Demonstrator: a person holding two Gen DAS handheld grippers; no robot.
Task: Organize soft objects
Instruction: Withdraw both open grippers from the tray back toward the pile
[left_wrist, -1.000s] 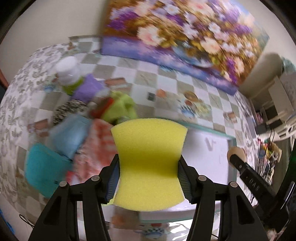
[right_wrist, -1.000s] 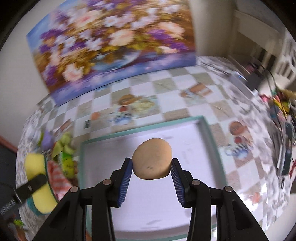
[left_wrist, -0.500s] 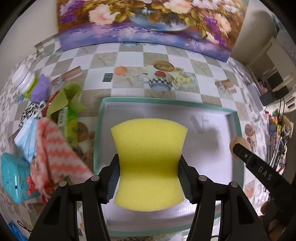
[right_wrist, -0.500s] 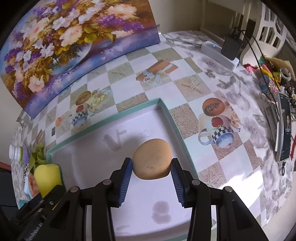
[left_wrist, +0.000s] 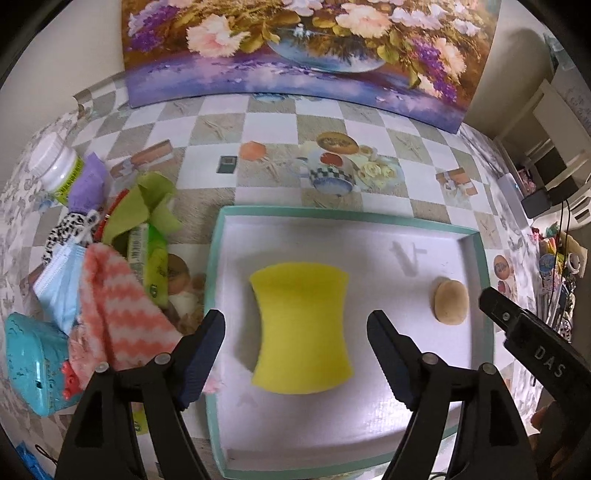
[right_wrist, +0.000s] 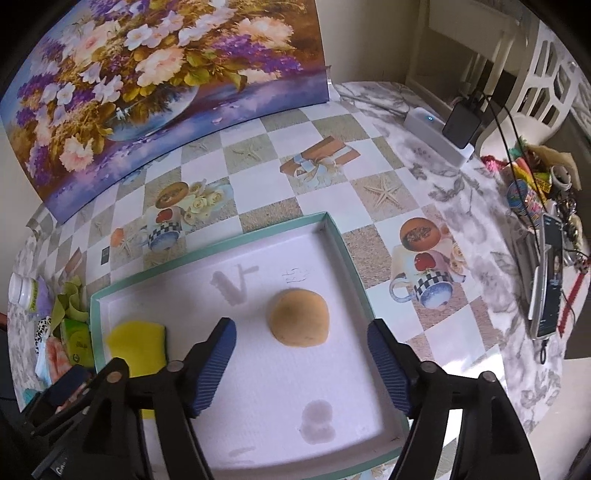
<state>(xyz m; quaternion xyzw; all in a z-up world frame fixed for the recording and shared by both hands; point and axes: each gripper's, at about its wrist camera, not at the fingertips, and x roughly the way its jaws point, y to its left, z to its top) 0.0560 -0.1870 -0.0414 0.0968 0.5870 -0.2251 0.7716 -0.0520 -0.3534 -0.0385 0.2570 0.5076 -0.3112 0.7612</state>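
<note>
Both your grippers, left (left_wrist: 295, 332) and right (right_wrist: 301, 336), gape wide above the tray (left_wrist: 347, 216), sponge (left_wrist: 301, 328) and puff (right_wrist: 299, 317) released inside; next, likely fetch from the pile (left_wrist: 110, 280).

Desk (left_wrist: 280, 122), checkered printed covering: teal-rimmed white tray (left_wrist: 213, 280); soft-item pile (left_wrist: 107, 280) left of tray; floral painting (left_wrist: 295, 48) at back.

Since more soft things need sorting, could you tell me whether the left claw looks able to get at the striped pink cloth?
Probably yes: the left claw is open and empty, and the pink cloth lies uncovered atop the pile beside the tray.
</note>
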